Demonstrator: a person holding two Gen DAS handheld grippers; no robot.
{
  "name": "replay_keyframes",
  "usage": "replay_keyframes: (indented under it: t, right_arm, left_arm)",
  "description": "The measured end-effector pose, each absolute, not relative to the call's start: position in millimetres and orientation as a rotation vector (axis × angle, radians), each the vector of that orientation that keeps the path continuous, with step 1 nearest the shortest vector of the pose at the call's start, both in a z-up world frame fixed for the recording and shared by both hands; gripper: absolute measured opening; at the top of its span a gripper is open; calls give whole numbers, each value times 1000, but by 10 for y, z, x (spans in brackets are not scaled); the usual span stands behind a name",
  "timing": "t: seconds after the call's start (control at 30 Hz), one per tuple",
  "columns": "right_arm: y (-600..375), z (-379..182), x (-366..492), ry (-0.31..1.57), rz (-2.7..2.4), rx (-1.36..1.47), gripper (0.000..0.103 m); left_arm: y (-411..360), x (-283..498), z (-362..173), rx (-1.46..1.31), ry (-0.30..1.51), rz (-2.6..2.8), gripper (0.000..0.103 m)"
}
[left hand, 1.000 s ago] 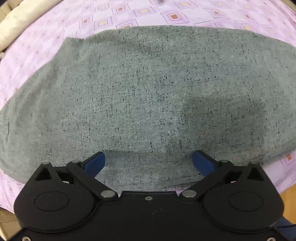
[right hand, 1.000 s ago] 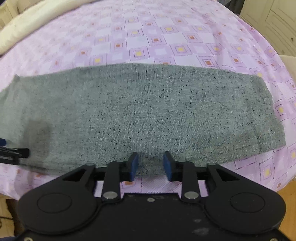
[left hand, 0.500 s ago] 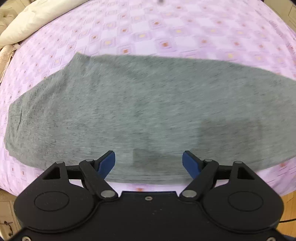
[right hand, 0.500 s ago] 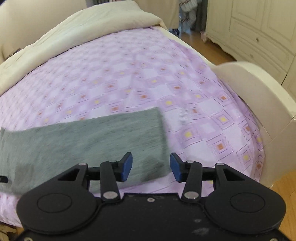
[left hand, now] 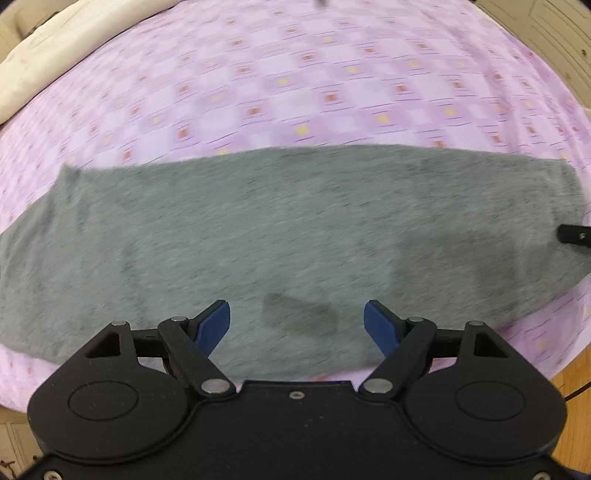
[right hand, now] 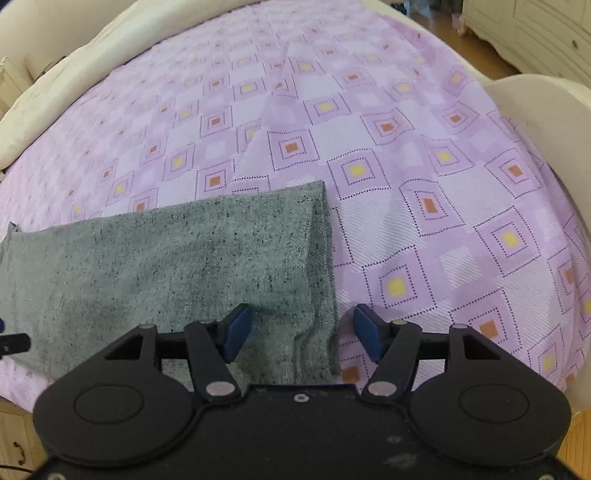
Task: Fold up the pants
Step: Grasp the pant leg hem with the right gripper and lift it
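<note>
Grey speckled pants [left hand: 280, 236] lie flat as one long band across the purple patterned bedsheet [left hand: 295, 85]. My left gripper [left hand: 297, 314] hovers above the band's near edge around its middle, open with nothing between its blue pads. My right gripper [right hand: 303, 317] hangs over the right end of the pants [right hand: 177, 266]; its jaws are opening, the cloth's end edge lies below the gap, and the pads do not press on it. A tip of the right gripper [left hand: 572, 236] shows at the far right of the left wrist view.
A cream quilt [right hand: 66, 70] lies along the back left of the bed. A cream bed frame [right hand: 543, 103] curves round the right side, white cabinets [right hand: 535, 29] stand beyond it, and wooden floor [left hand: 554, 380] shows at the near right.
The left gripper has pulled back and risen, so the whole band now shows. The right gripper has travelled right to the pants' end and its jaws have spread wider.
</note>
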State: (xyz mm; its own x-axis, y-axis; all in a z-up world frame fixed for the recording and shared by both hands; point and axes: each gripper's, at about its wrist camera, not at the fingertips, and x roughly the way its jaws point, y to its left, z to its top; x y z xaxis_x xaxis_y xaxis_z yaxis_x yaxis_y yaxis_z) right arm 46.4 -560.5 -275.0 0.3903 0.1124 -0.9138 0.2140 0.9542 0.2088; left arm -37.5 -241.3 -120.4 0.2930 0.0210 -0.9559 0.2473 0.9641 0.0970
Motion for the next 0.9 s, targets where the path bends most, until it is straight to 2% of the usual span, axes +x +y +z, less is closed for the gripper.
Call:
replay_keyframes:
  t: [0.3, 0.53, 0.6, 0.7, 0.87, 0.9]
  right_arm:
    - [-5801, -2792, 546, 1231, -52, 474, 74]
    - [-5756, -2824, 616, 1268, 37, 403, 79]
    - [-5751, -2812, 655, 1281, 75, 376, 78]
    - [-5851, -2770, 590, 1264, 91, 417, 70]
    - [-5902, -2713, 487, 1235, 111, 431, 36]
    - [-5910, -2708, 474, 1229, 115, 441, 35]
  left_arm:
    - [-2865, 27, -1352, 250, 1247, -170, 80]
    - [-2997, 348, -1518, 254, 1285, -147, 79]
    - [-3024, 412, -1615, 288, 1292, -147, 81]
    - [-3031, 462, -1655, 296, 1293, -150, 81]
    - [-3026, 646, -1690, 261, 1318, -155, 81]
    - [-3022, 688, -1686, 248, 1316, -153, 81]
